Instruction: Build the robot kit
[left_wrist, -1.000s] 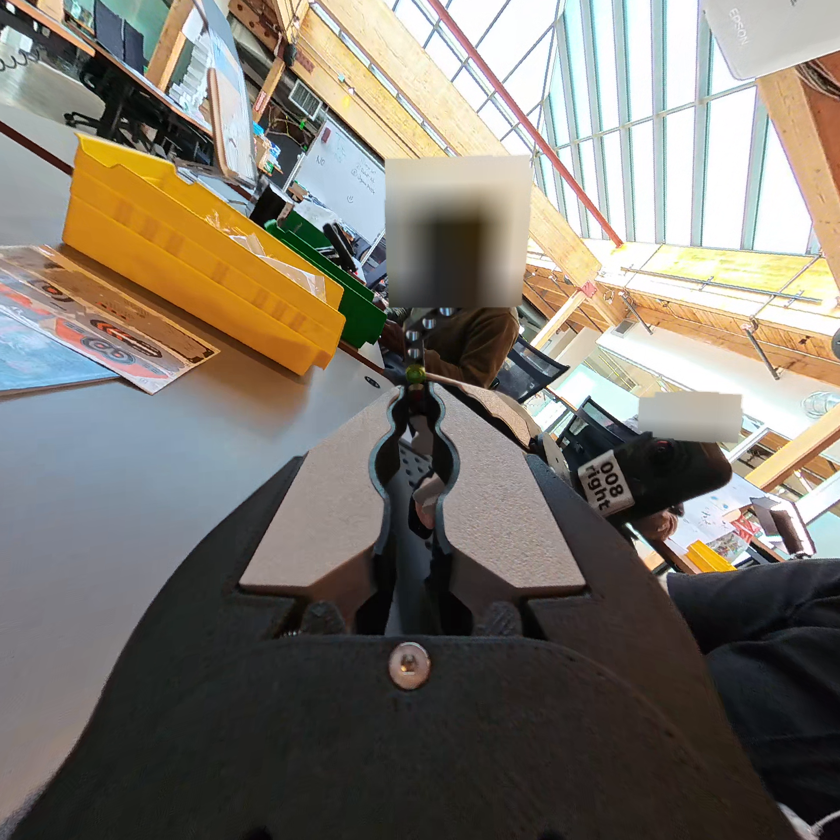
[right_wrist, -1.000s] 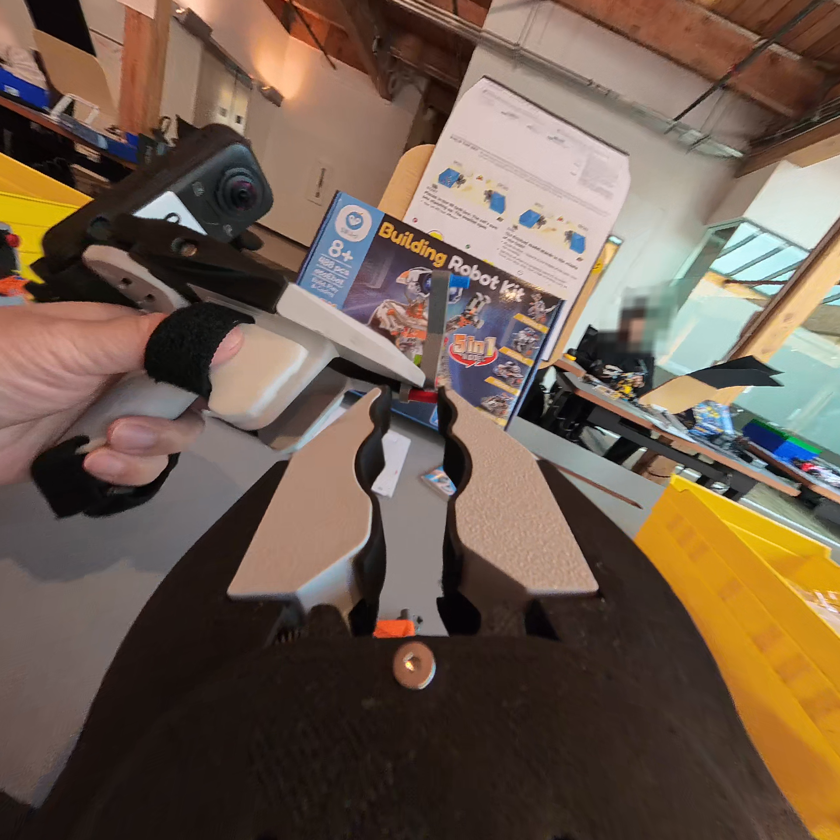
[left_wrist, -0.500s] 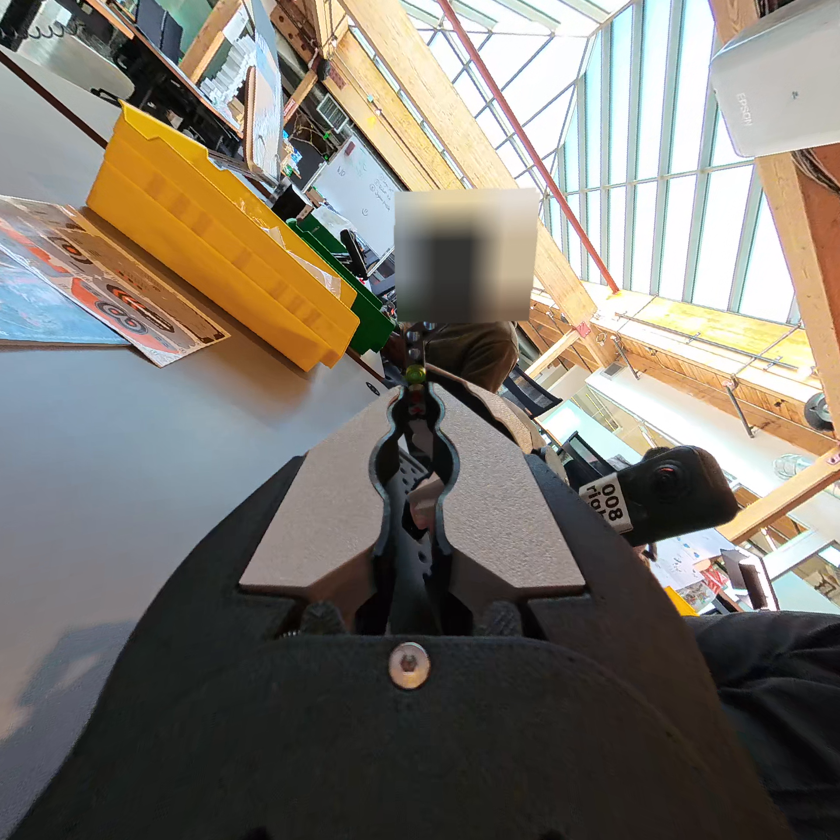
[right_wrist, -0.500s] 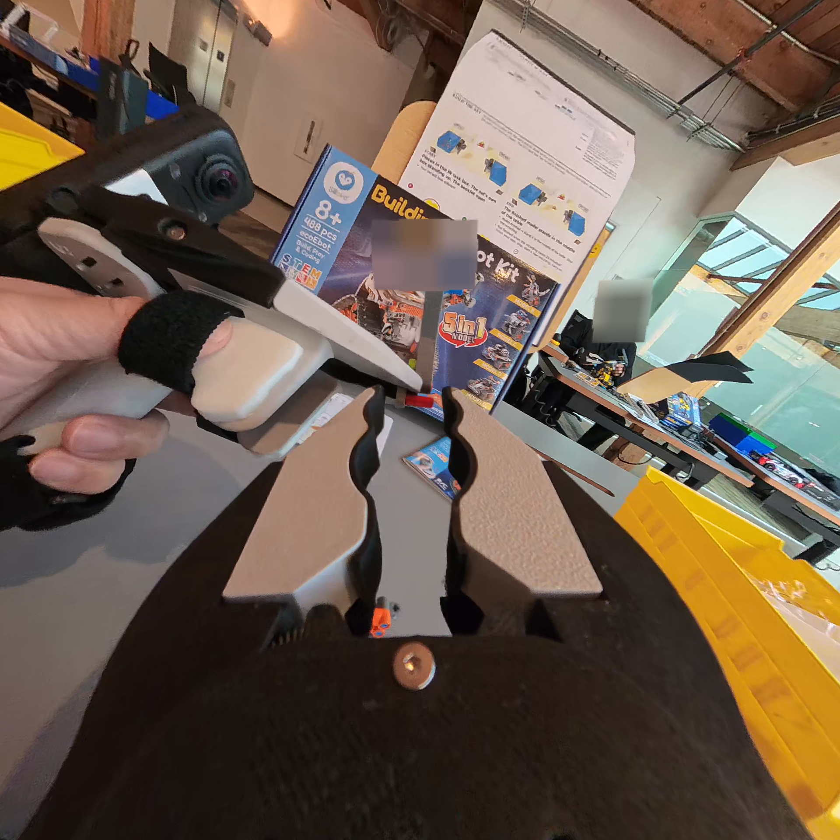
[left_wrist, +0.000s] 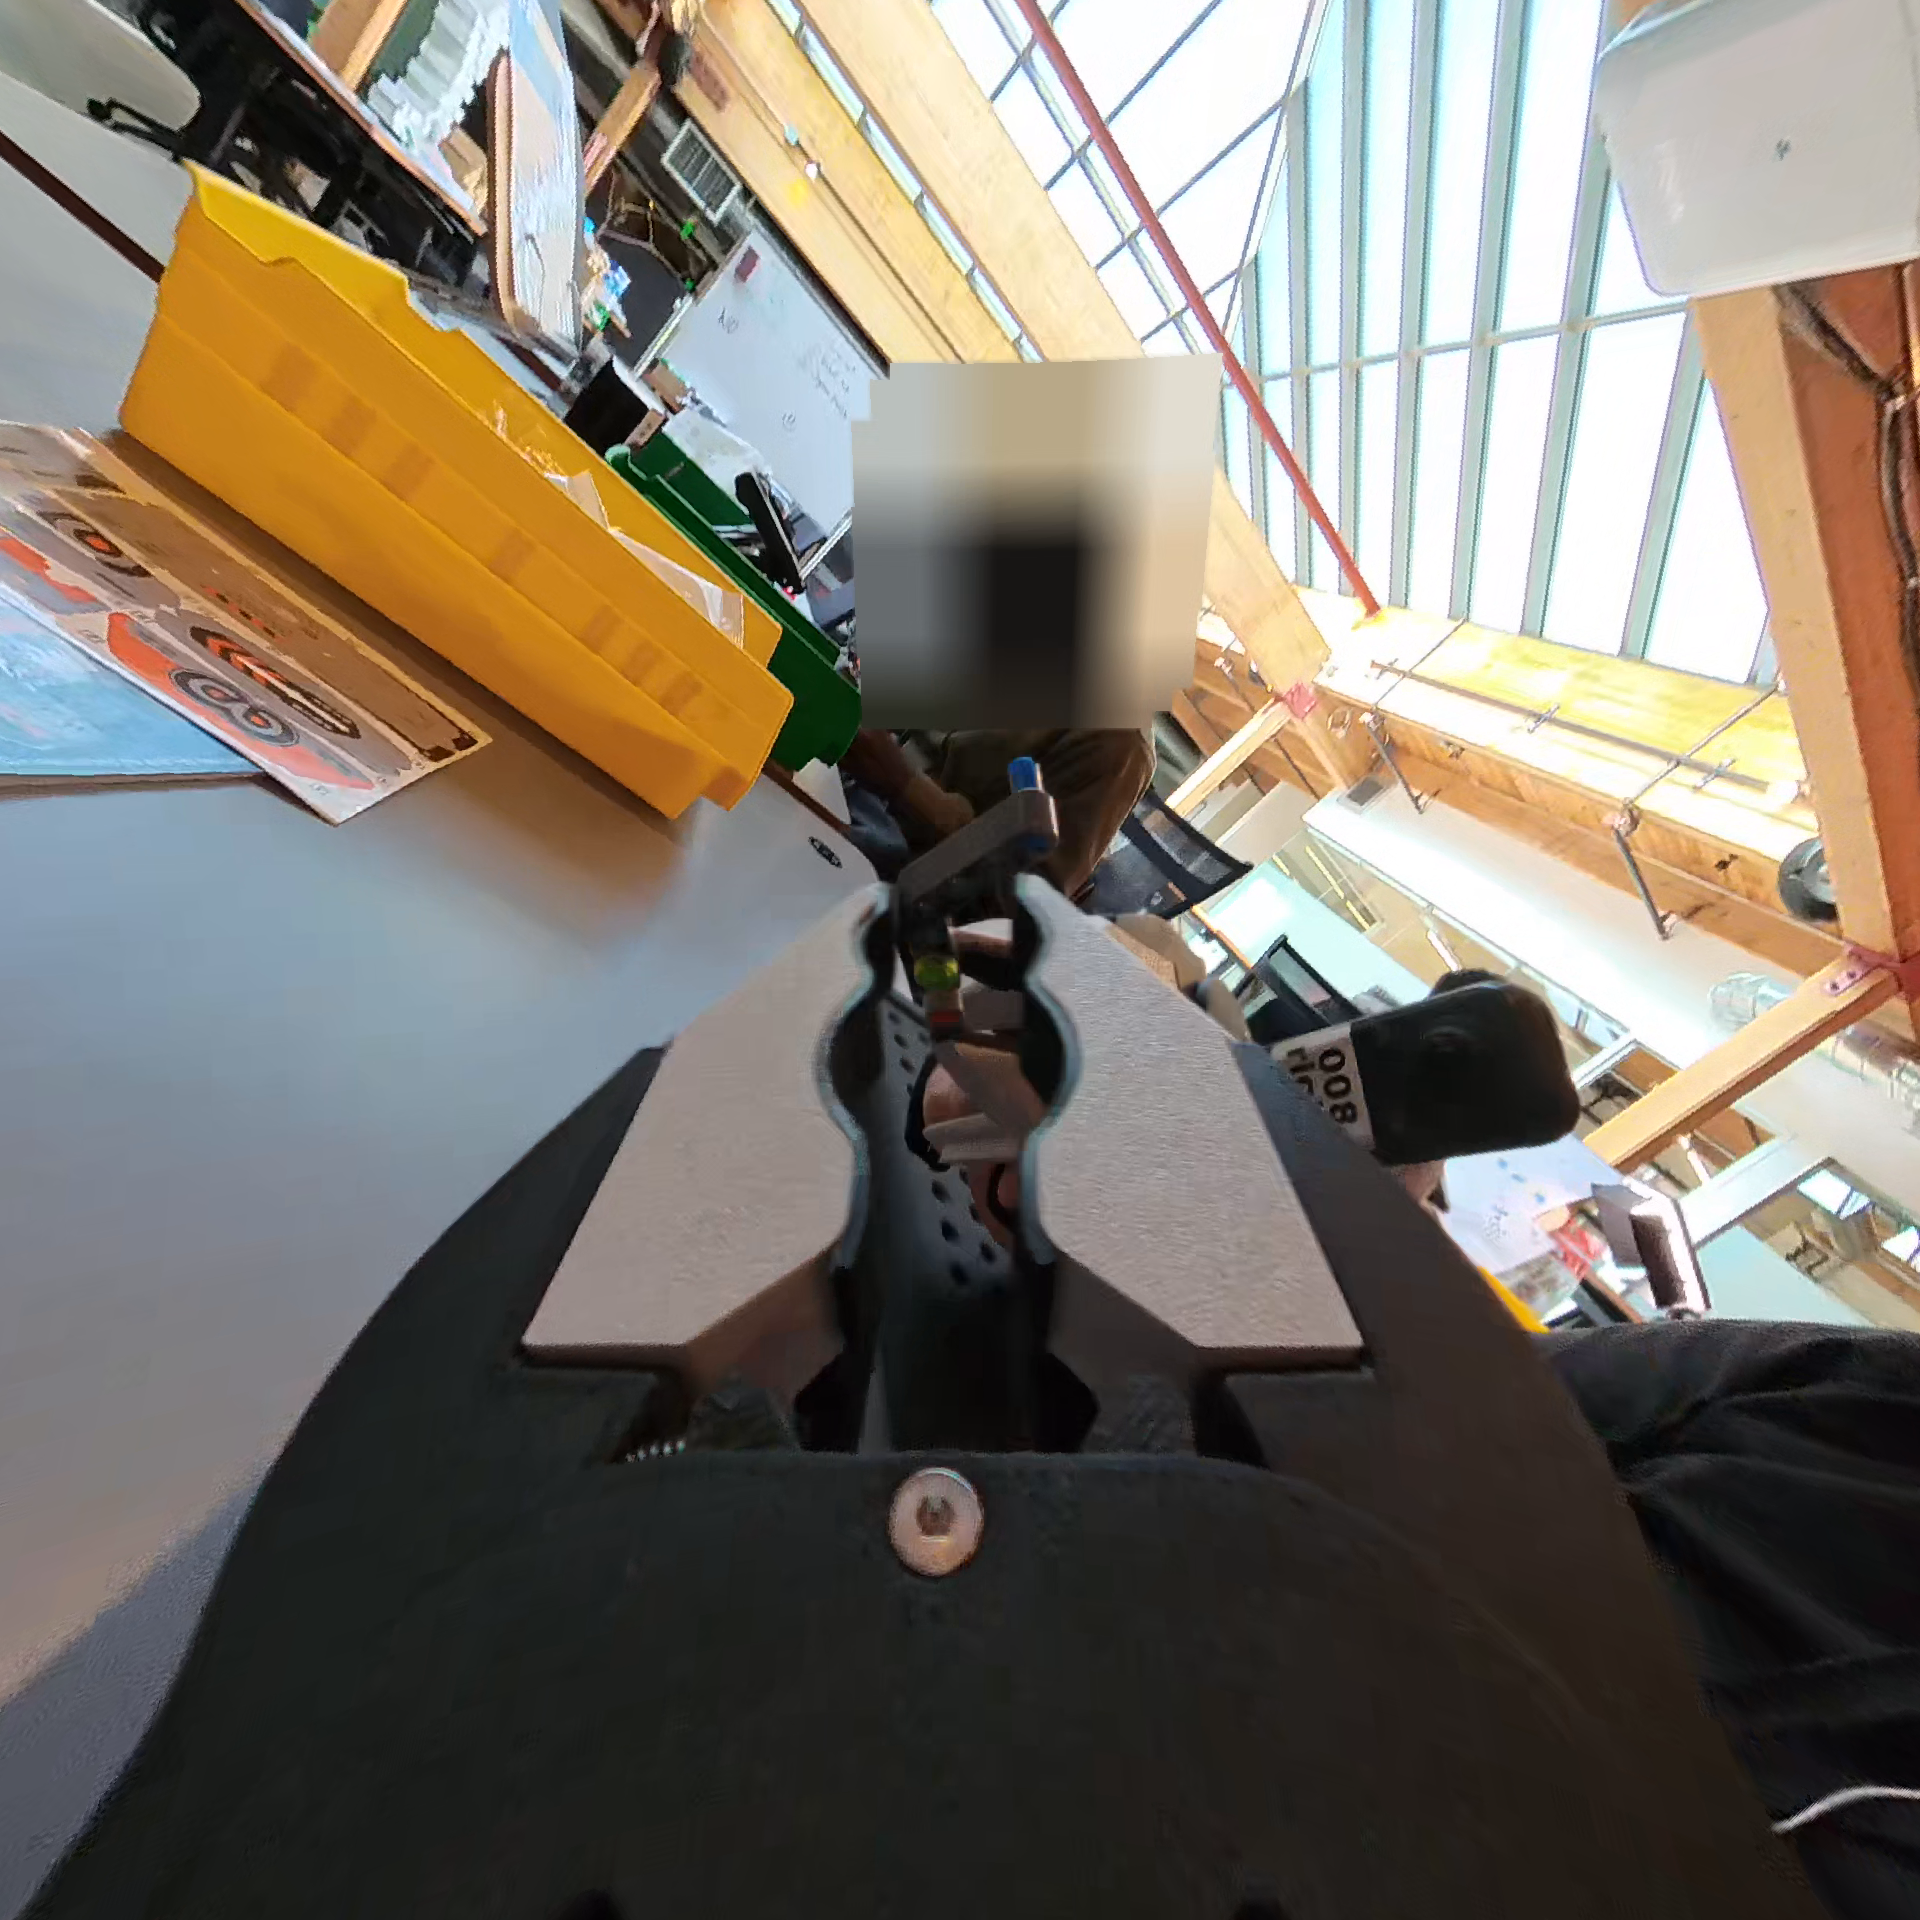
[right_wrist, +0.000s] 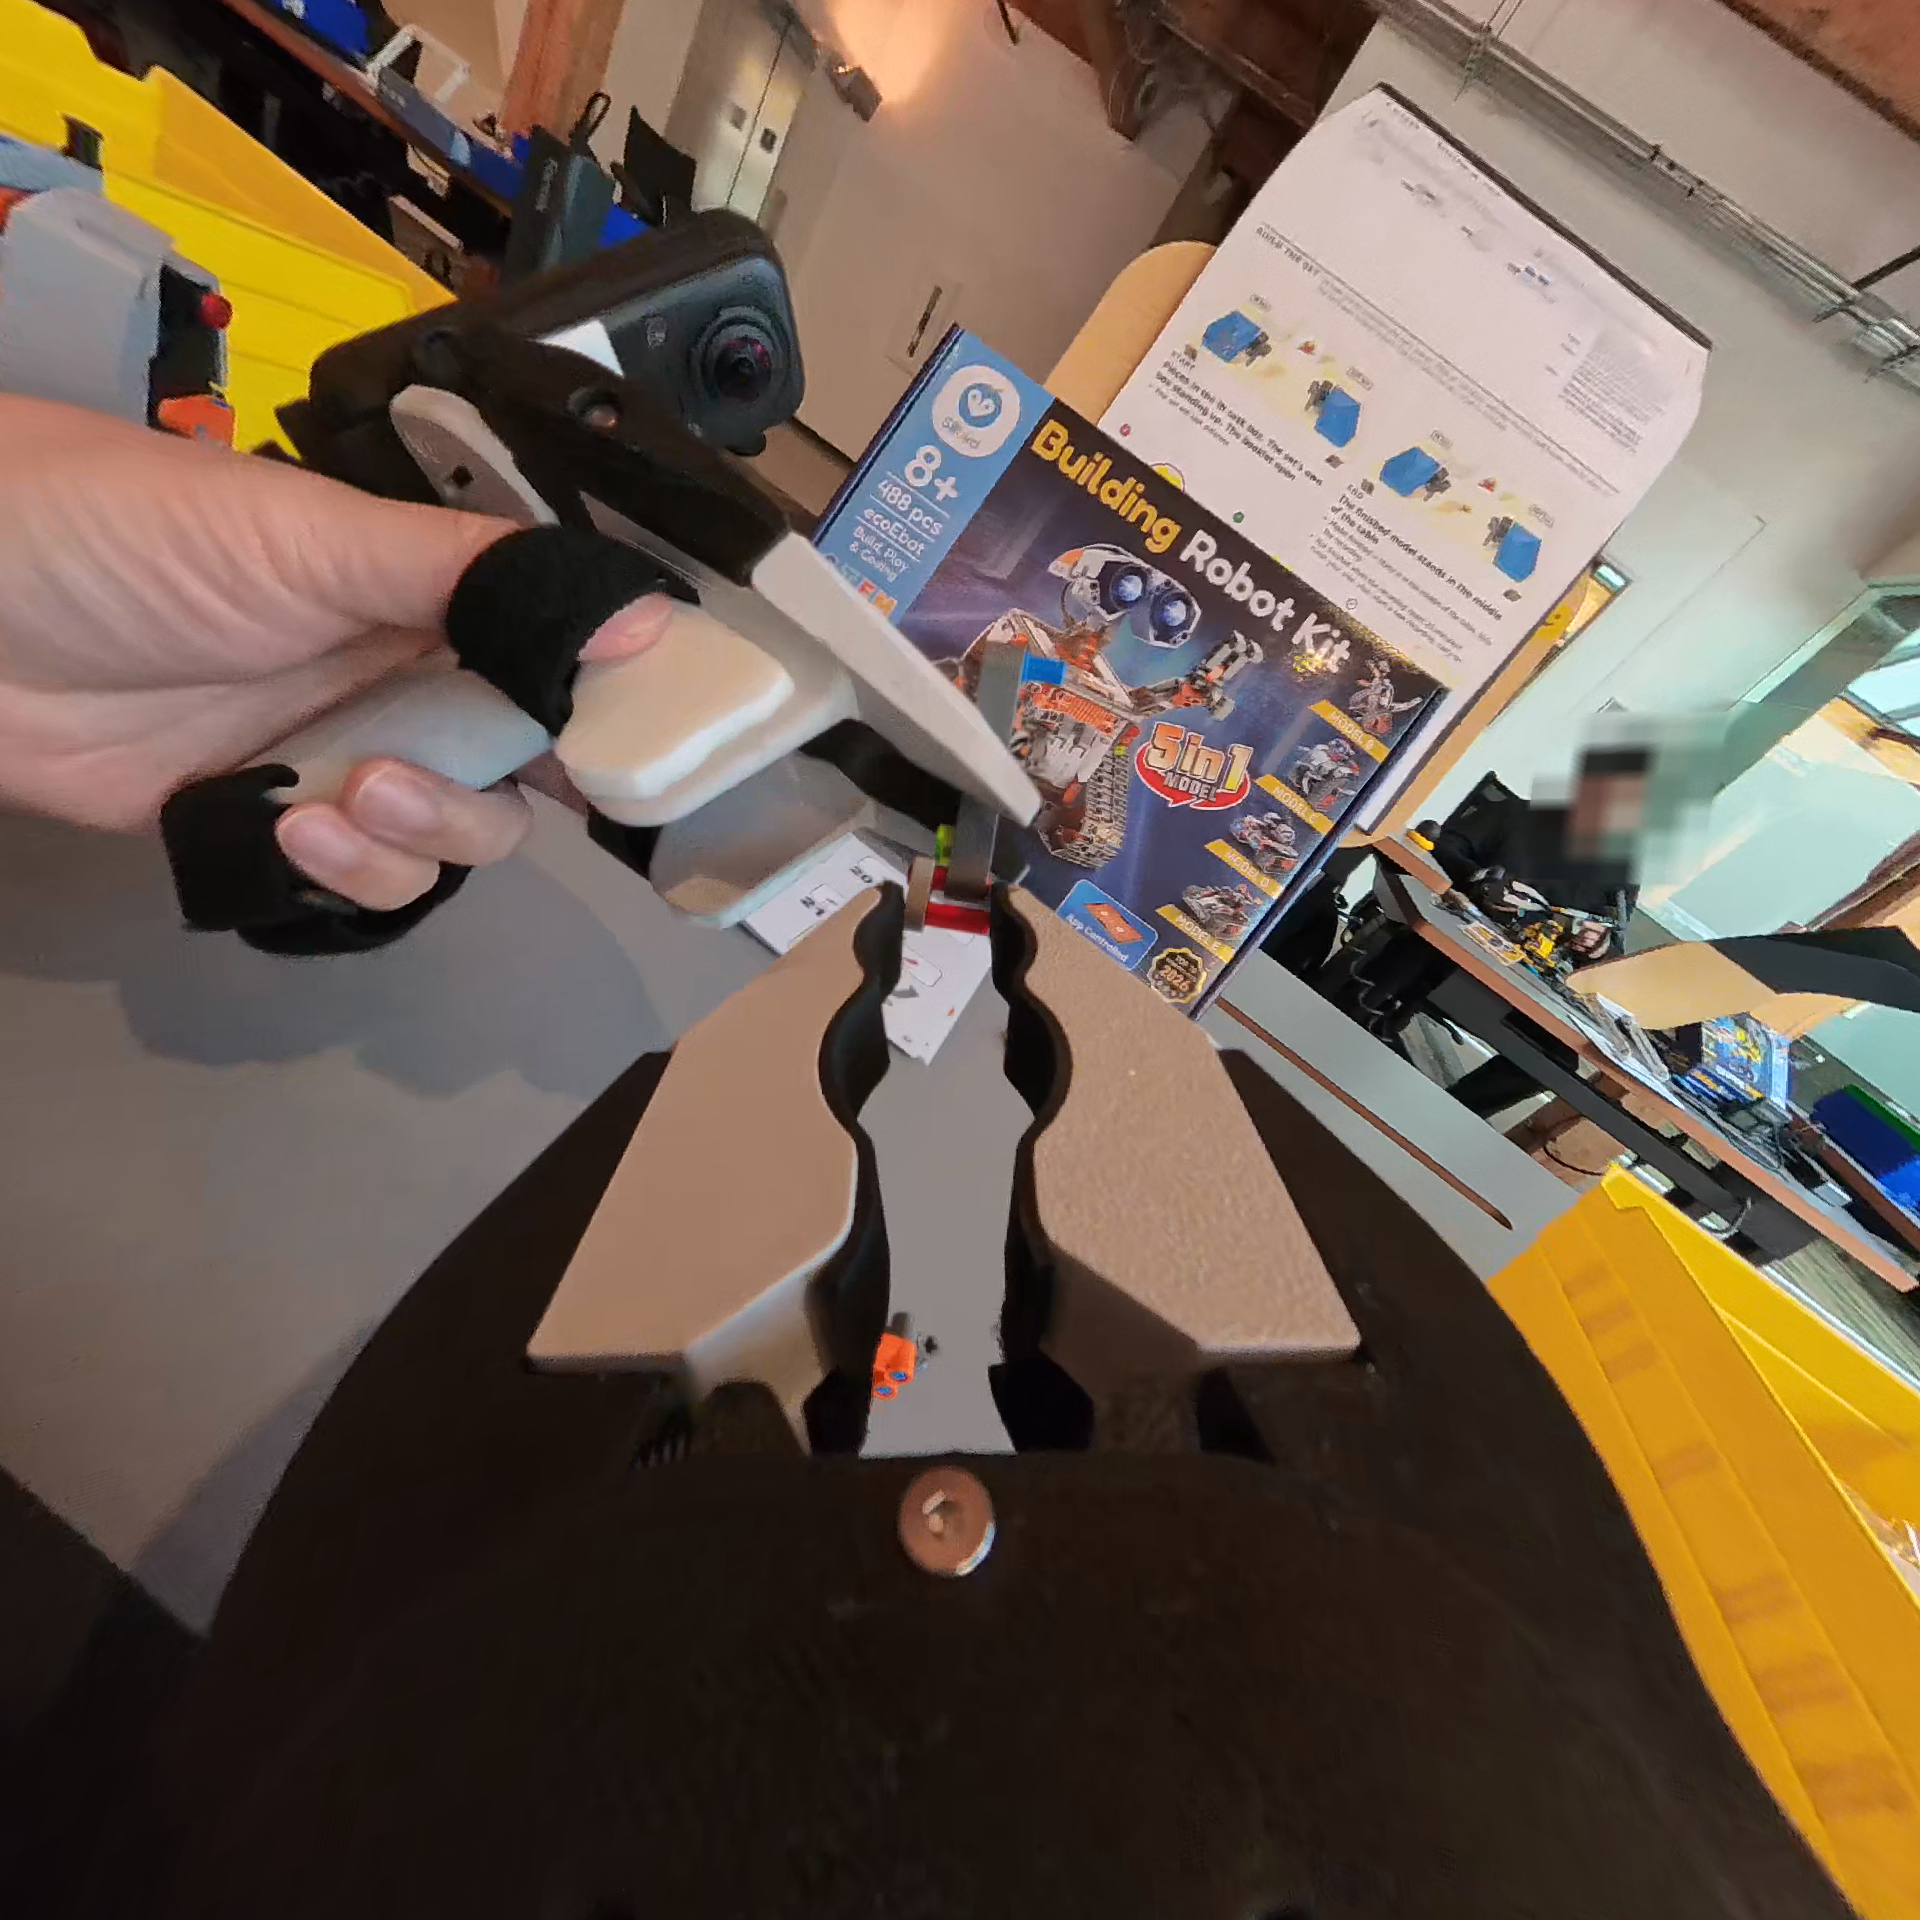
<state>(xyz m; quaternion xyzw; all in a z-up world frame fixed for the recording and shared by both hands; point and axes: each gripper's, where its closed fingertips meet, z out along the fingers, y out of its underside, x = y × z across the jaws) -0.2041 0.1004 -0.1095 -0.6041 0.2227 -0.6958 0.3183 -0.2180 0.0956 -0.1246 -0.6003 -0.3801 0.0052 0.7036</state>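
Observation:
A small building-kit assembly hangs between my two grippers above the grey table (left_wrist: 312, 1039). It has a grey beam (left_wrist: 977, 836) with a blue pin (left_wrist: 1023, 774) on top, and green (left_wrist: 933, 971) and red bits lower down. My left gripper (left_wrist: 951, 899) is shut on the grey beam. In the right wrist view, my right gripper (right_wrist: 943, 904) is shut on the assembly's red piece (right_wrist: 956, 914), just under the grey beam (right_wrist: 1000, 675). A hand (right_wrist: 208, 623) holds the left gripper there. The right gripper's camera (left_wrist: 1455, 1070) shows behind my left fingers.
A yellow bin (left_wrist: 447, 499), a green bin (left_wrist: 800, 675) and printed sheets (left_wrist: 208, 644) lie at the left. A kit box (right_wrist: 1195, 675) and a white board (right_wrist: 1455, 364) stand behind. Another yellow bin (right_wrist: 1714, 1455) is at the right. A small orange piece (right_wrist: 894, 1361) and leaflets (right_wrist: 925, 997) lie on the table. Only a small space, under 4 cm, lies between the two pairs of fingers.
The grey beam has swung from upright to leaning right, and its blue pin now shows. The left gripper has moved closer to and over the right gripper's tips. Both stay shut.

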